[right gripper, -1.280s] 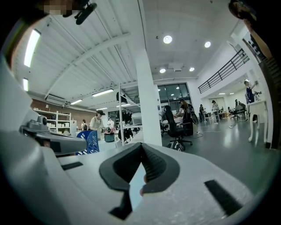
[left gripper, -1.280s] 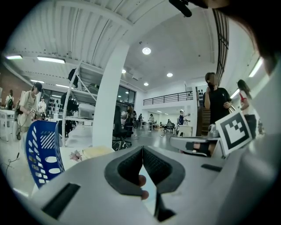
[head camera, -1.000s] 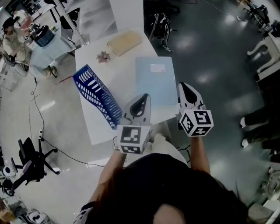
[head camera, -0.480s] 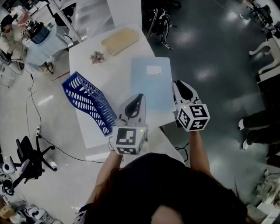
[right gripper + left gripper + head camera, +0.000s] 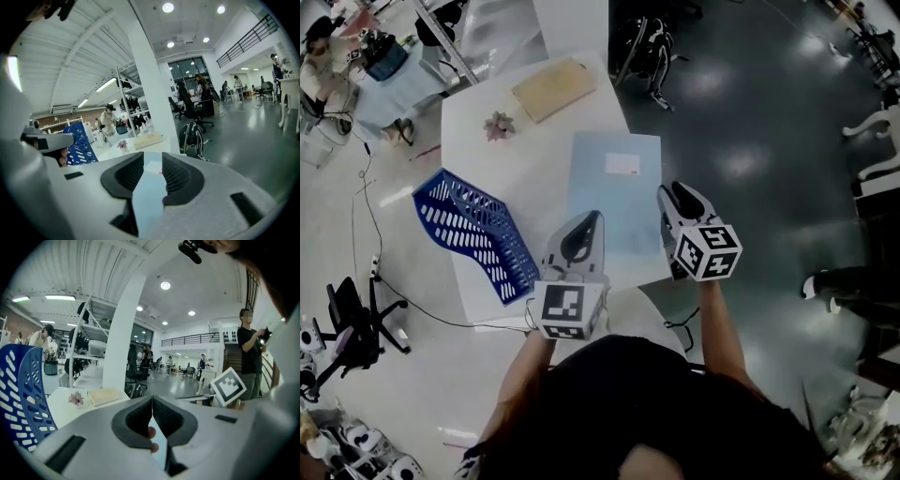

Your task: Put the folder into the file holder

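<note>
The blue folder (image 5: 614,192) lies just below the right claw (image 5: 676,195), whose empty jaws have been opening (left claw (image 5: 584,228), closed, over the folder's near-left corner).

Bright ceiling lights (image 5: 168,7), glare patches on dark floor (image 5: 741,164); fisheye bending edges, dark vignetted corners.

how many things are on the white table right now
4: blue file holder at the left edge; light blue folder on the right; tan pad at the far end; small pink flower beside it. The near edge is partly hidden.
</note>
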Available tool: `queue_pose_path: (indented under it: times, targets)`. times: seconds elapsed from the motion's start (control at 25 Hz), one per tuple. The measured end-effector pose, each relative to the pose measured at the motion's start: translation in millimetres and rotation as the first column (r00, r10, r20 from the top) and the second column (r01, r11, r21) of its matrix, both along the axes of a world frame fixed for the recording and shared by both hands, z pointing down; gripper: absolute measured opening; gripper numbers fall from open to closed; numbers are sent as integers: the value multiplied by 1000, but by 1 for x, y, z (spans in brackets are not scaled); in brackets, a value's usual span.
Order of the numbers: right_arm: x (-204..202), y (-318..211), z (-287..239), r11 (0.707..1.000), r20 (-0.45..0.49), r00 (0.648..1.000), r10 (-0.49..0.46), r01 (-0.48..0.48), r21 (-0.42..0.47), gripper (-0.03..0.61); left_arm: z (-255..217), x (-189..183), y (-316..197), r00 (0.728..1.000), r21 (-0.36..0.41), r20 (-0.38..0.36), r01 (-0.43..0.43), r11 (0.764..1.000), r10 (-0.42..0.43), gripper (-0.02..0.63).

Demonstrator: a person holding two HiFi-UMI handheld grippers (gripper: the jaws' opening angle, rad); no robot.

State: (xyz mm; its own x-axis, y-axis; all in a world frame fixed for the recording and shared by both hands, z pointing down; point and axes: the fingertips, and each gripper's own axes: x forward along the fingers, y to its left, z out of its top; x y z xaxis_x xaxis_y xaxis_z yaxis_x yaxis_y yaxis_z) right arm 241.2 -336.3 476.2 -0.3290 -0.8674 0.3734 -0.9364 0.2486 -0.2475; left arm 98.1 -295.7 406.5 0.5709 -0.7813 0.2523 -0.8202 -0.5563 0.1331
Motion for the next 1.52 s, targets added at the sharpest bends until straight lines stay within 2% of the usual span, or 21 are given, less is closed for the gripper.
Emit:
queue_pose_path:
  times: [0.24, 0.68, 0.8, 0.96, 1.12, 1.52]
  targets:
    - [6, -23, 26, 997, 55, 997, -51, 54, -51, 114, 18, 1, -20, 997, 21, 9, 78, 997, -78, 6]
    - [15, -51, 66, 983, 115, 987, -111, 127, -135, 155, 33, 9, -37, 988, 10, 20, 156, 988, -156, 6]
    - [16, -57, 77, 978, 122, 985, -122, 140, -153, 163, 38, 10, -39, 985, 5, 20, 171, 985, -171, 6]
    - [19, -61, 91, 972, 130, 982, -137, 158, -173, 172, 49, 14, -38, 983, -45, 19, 185, 982, -184, 6]
    - [23, -67, 105, 966, 169, 976, -136, 169, -195, 198, 46, 17, -44, 978, -24, 1, 207, 978, -207, 6]
    - [27, -74, 133, 950, 272, 954, -130, 199, -242, 236, 60, 22, -48, 977, -44, 21, 214, 976, -213, 6]
